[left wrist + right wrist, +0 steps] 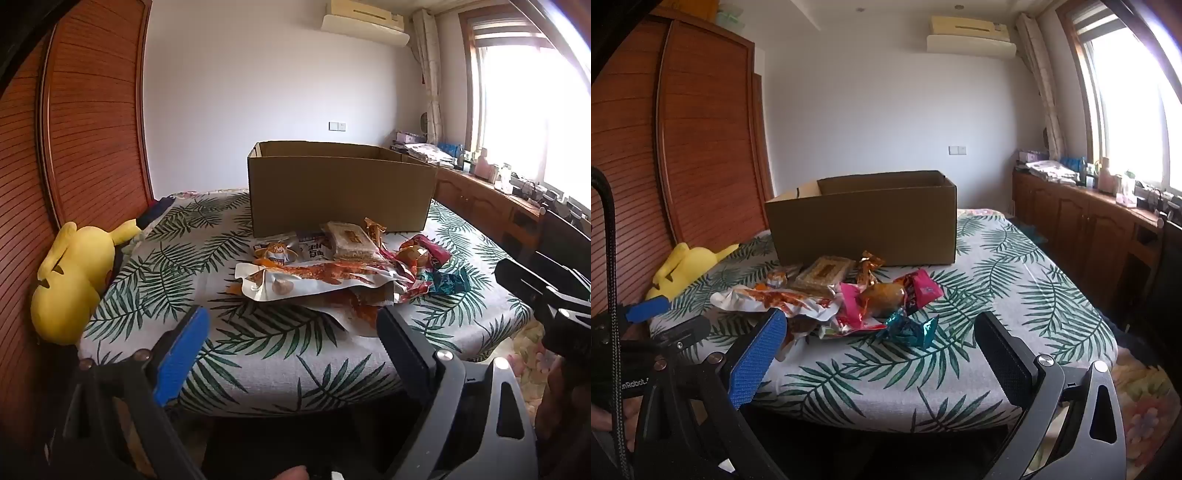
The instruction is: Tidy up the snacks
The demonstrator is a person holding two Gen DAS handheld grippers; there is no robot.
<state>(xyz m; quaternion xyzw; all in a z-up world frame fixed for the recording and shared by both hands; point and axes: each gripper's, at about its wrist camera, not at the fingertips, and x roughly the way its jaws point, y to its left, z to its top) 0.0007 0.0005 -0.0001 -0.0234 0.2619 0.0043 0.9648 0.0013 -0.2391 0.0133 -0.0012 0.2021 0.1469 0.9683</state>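
Both my left gripper (291, 321) and right gripper (881, 332) hang wide apart, holding nothing. The heap of crinkled foil snack packets (849, 291) lies untouched on the leaf-print cloth (1015, 291), just before the open brown cardboard box (864, 221). Sorting seems unstarted; the box's inside is hidden.

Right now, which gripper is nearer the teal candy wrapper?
Right. The right gripper sits just short of the teal candy wrapper; the left gripper is further left, facing the big white pouch.
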